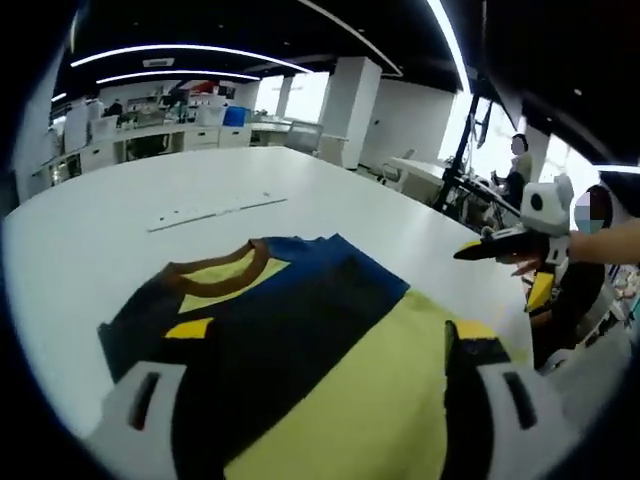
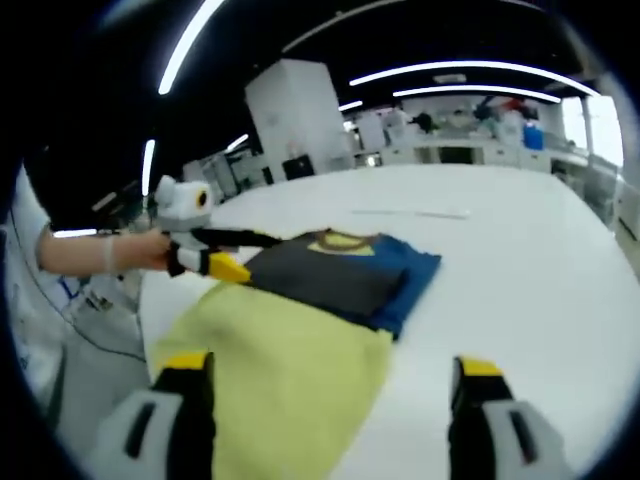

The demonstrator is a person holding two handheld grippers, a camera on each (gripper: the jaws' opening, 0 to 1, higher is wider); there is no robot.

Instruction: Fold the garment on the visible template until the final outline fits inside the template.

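I see both grippers, left [image 1: 310, 400] and right [image 2: 330, 410], jaws apart over the garment [image 1: 300, 340] (partly folded) on the table [image 1: 120, 220].

The garment's [image 1: 300, 370] yellow lower half runs off the bottom edge of the left gripper view. In the right gripper view, motion blur smears the garment and worktop [image 2: 520, 260]. A person's arm [image 2: 80, 252] is cut by the left edge there.
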